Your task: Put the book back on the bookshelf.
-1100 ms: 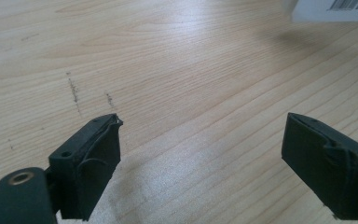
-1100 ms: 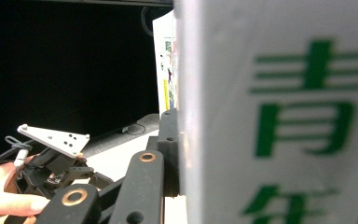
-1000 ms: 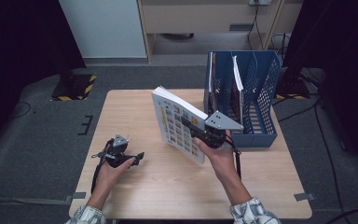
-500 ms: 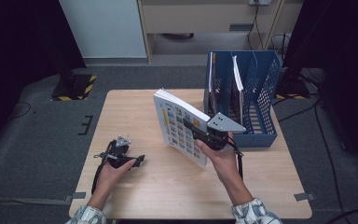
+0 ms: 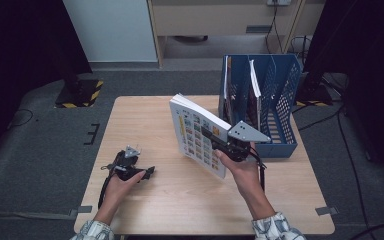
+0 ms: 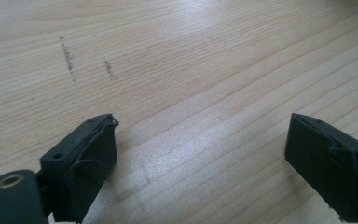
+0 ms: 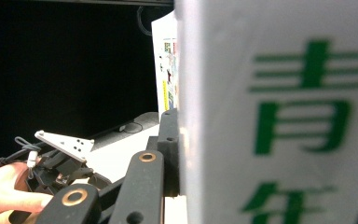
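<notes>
Two right gripper (image 5: 211, 136) fingers (image 7: 170, 149), book (image 5: 197, 134) clamped between

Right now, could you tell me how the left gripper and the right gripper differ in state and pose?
The left gripper is open with nothing between its jaws, while the right gripper is shut on the book. The left gripper sits low on the table; the right gripper is raised, holding the book tilted beside the blue file rack. Both are black two-jaw tools, each held in a hand.
</notes>
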`<action>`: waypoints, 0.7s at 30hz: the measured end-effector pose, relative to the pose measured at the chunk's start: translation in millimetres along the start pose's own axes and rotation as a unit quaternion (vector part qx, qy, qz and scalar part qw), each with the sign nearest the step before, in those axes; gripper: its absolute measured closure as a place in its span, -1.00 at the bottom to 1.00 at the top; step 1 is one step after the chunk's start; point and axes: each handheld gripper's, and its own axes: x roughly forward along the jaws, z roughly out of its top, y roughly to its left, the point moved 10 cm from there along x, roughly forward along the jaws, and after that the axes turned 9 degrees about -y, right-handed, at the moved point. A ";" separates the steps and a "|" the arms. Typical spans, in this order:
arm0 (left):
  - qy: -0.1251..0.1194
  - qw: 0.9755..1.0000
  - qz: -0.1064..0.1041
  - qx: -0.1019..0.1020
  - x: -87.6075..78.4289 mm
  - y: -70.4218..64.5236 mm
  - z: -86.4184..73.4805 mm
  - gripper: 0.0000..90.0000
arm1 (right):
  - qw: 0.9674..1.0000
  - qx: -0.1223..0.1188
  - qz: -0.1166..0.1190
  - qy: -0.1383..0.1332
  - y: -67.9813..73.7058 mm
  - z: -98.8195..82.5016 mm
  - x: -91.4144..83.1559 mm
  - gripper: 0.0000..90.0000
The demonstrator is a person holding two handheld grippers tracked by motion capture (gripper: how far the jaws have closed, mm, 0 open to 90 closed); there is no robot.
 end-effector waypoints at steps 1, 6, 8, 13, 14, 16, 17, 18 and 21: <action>0.000 1.000 0.000 0.000 0.3 -0.1 -0.1 -0.84 | 1.000 0.001 -0.001 -0.001 -0.3 0.7 -0.9 0.64; -0.003 1.000 0.004 0.006 1.1 -0.3 -0.7 -0.85 | 1.000 -0.004 -0.003 0.001 -2.4 2.1 -8.7 0.64; -0.005 1.000 0.004 0.006 1.2 -0.1 -0.7 -0.85 | 1.000 -0.006 -0.003 0.004 -3.2 1.2 -13.6 0.64; -0.007 1.000 0.008 0.015 1.9 -0.3 -1.3 -0.86 | 1.000 -0.006 -0.008 0.007 -5.9 -0.3 -25.4 0.64; -0.008 1.000 0.008 0.017 2.2 -0.8 -1.5 -0.86 | 1.000 -0.005 -0.011 0.007 -7.7 -0.4 -29.5 0.64; -0.008 1.000 0.008 0.017 2.4 -0.9 -1.4 -0.87 | 1.000 -0.005 -0.012 0.007 -8.6 -0.6 -31.4 0.64; -0.008 1.000 0.007 0.018 2.5 -1.0 -1.3 -0.87 | 1.000 -0.006 -0.014 0.007 -10.2 -0.5 -34.8 0.64; -0.009 1.000 0.007 0.017 2.6 -1.0 -1.3 -0.87 | 1.000 -0.006 -0.014 0.007 -10.2 -0.5 -34.8 0.64; -0.010 1.000 0.006 0.017 2.3 -1.1 -1.5 -0.87 | 1.000 -0.003 -0.018 0.007 -13.0 -0.4 -39.8 0.64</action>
